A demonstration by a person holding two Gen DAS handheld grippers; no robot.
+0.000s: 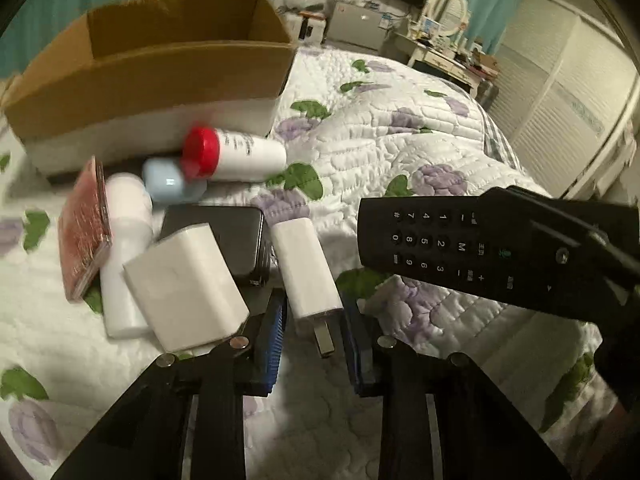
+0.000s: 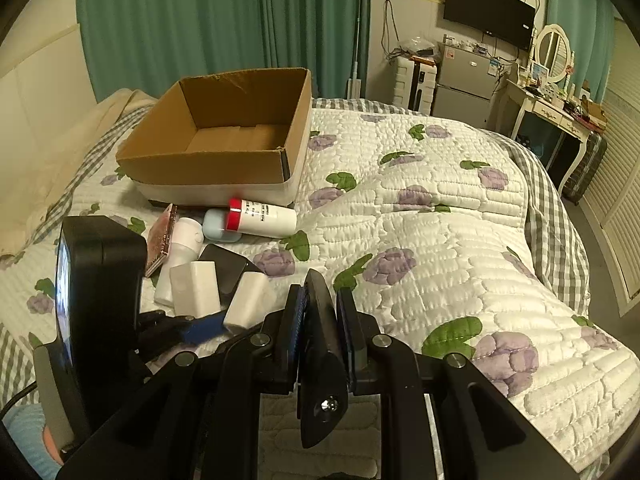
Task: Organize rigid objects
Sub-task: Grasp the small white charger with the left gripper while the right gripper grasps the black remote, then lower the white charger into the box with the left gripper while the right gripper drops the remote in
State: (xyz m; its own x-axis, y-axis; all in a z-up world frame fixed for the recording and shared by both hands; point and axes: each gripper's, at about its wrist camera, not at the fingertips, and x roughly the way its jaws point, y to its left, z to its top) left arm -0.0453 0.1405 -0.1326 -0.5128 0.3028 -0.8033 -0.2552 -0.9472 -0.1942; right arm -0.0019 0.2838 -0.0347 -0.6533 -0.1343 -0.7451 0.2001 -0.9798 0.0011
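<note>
An open cardboard box (image 1: 152,76) stands on the bed, also in the right wrist view (image 2: 224,160). Before it lie a red-capped white bottle (image 1: 236,154), a pale blue case (image 1: 168,182), a pink case (image 1: 82,228), a white tube (image 1: 124,256), a black phone (image 1: 224,236) and two white chargers. My left gripper (image 1: 314,320) stands around the smaller white charger (image 1: 304,268), jaws close beside it, prongs toward me. My right gripper (image 2: 320,312) is shut on a black remote control (image 1: 460,248), held edge-on (image 2: 320,344) above the quilt.
The larger white charger (image 1: 188,288) leans on the phone. The flowered quilt (image 2: 420,240) stretches to the right. A dressing table (image 2: 552,112), fridge (image 2: 464,80) and wall TV (image 2: 488,8) stand beyond the bed; green curtains (image 2: 224,20) hang behind the box.
</note>
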